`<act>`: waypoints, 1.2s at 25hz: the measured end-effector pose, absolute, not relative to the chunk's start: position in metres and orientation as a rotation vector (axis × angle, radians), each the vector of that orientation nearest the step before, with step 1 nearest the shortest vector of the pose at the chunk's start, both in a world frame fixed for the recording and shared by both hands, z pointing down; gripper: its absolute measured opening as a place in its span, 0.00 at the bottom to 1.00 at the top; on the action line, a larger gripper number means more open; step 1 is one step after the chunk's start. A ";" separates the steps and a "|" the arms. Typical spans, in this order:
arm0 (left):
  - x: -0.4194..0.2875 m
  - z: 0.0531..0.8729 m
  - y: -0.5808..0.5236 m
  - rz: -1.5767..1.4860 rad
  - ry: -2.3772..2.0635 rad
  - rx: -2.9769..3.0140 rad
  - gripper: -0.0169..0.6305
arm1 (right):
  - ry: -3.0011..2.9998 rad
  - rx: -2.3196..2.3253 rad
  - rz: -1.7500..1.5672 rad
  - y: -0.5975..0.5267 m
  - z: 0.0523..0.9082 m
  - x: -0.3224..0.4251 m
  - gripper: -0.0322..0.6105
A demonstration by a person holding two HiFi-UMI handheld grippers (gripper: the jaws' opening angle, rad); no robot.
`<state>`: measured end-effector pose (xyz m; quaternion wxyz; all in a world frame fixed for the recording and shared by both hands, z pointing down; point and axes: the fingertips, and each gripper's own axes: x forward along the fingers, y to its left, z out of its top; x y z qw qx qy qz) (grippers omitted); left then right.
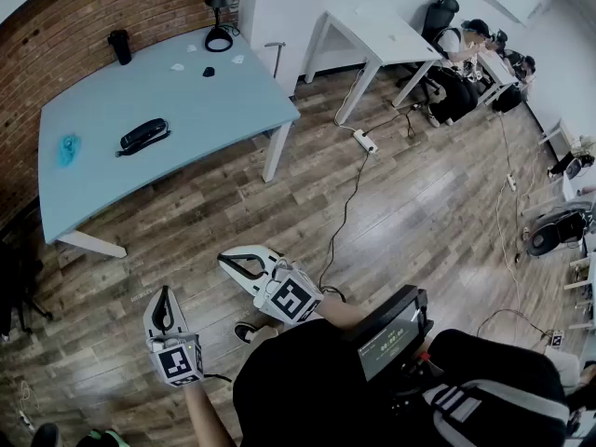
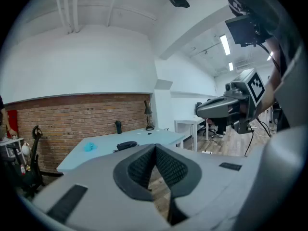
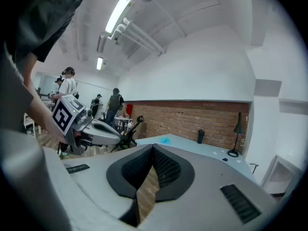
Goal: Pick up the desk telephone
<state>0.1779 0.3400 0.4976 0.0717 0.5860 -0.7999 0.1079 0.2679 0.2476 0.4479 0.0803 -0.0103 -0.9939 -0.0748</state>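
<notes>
Head view: looked steeply down on a wooden floor [image 1: 419, 212], with a pale blue table [image 1: 214, 101] at upper left beside a brick wall [image 1: 56, 35].
Teal object [image 1: 67, 149]: lay near the table's left edge.
Dark cup [image 1: 120, 47]: stood upright at the table's far side, close to the wall.
Desk telephone [image 1: 143, 136]: lay flat on the table, black, right of the teal object and apart from it; it was well apart from both grippers.
Left gripper [image 1: 165, 291]: was held over the floor, short of the table. In the left gripper view its jaws met at the tips with nothing between them, and the telephone showed beyond them on the tabletop.
Desk lamp [image 1: 220, 12]: stood at the table's far right corner.
Right gripper [image 1: 226, 260]: was held over the floor just right of the left gripper. In the right gripper view its jaws were closed tip to tip and empty.
White table [image 1: 372, 31]: stood farther right, apart from the blue one.
Power strip [image 1: 364, 141]: lay on the floor, its cable trailing.
People [image 1: 475, 40]: sat at the far upper right.
</notes>
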 end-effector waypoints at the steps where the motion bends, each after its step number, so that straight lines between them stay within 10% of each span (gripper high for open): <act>1: 0.180 0.498 0.346 0.328 -2.396 1.778 0.07 | -2.994 -0.017 -0.190 0.253 0.446 0.267 0.09; 30: 0.147 0.482 0.286 0.369 -2.330 1.814 0.07 | -3.058 -0.170 -0.021 0.201 0.458 0.190 0.09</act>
